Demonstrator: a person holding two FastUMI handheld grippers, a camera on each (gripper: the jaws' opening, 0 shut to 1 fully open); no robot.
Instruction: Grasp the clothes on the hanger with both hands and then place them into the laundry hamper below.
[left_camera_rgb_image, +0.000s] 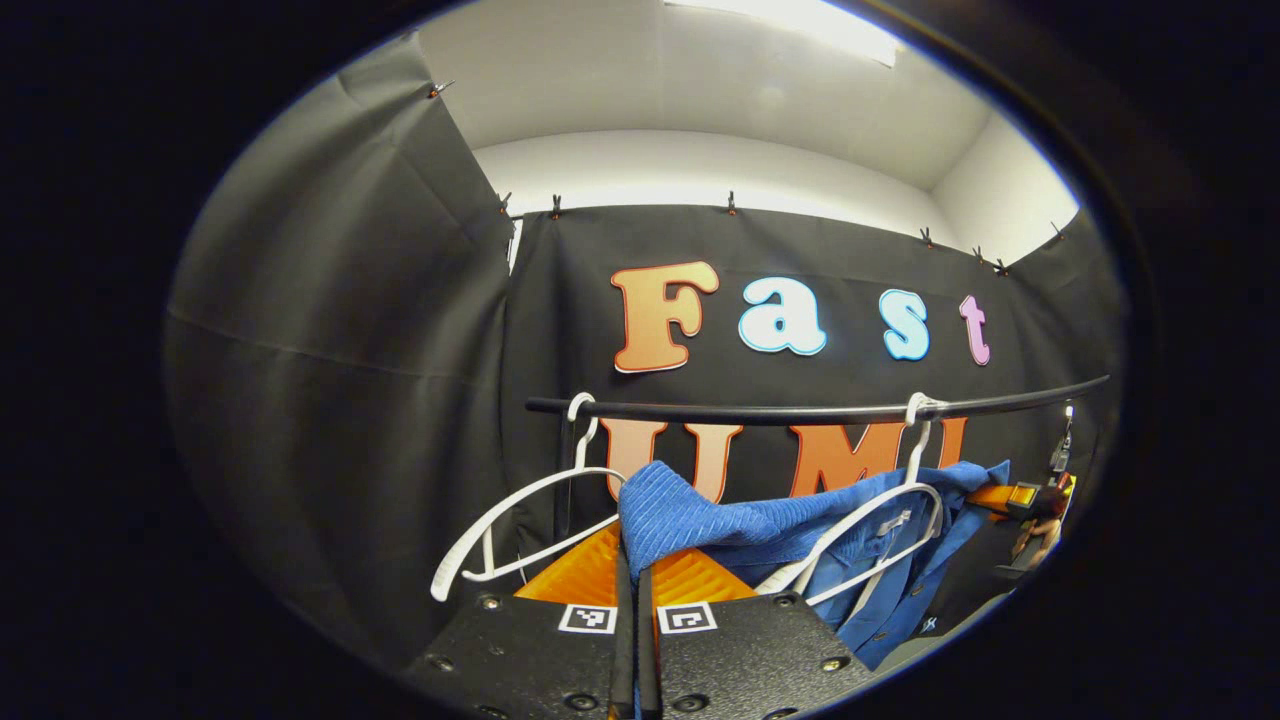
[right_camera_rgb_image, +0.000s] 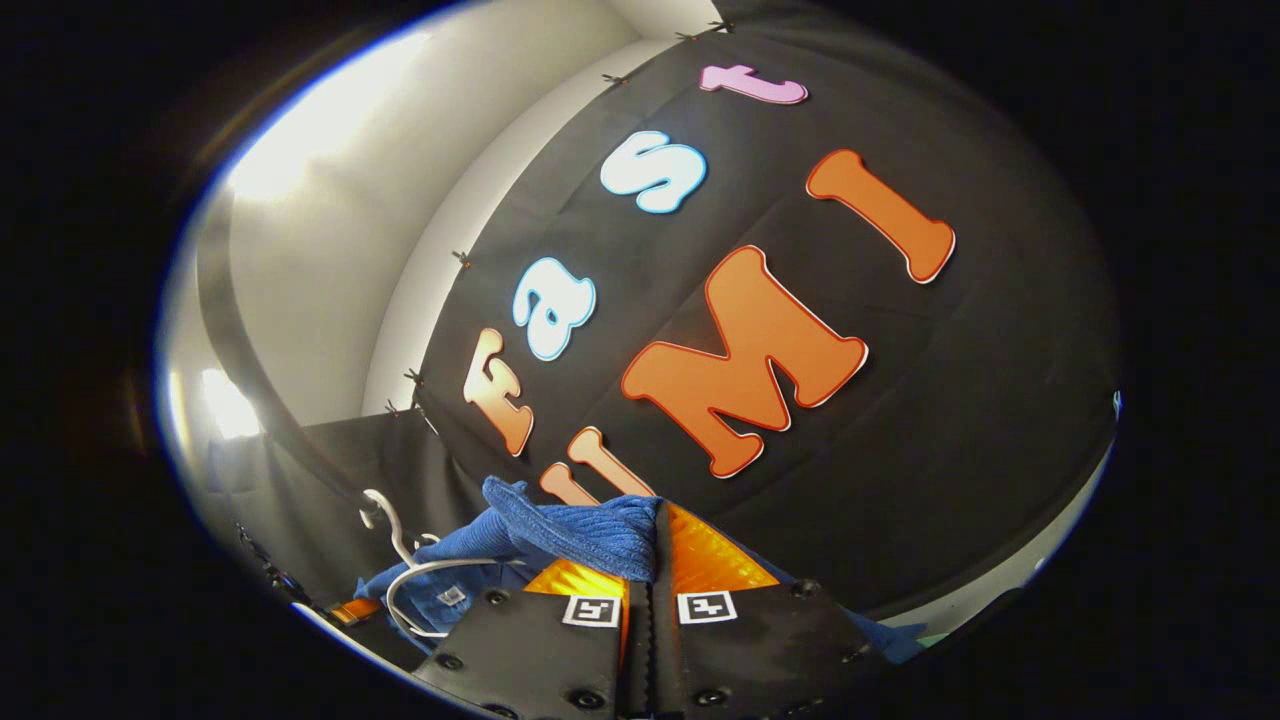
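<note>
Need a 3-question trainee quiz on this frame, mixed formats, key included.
1. True or false: the left gripper is shut on the blue garment.
2. How many white hangers hang on the black rail in the left gripper view? A) one B) two C) four
3. Fill in: the right gripper pinches a fold of ____ cloth.

Key: 1 true; 2 B, an empty hanger and a second hanger lying against the garment; 3 blue.

No readable text, square coded markers on fingers (left_camera_rgb_image: 588, 619) (patterns only)
</note>
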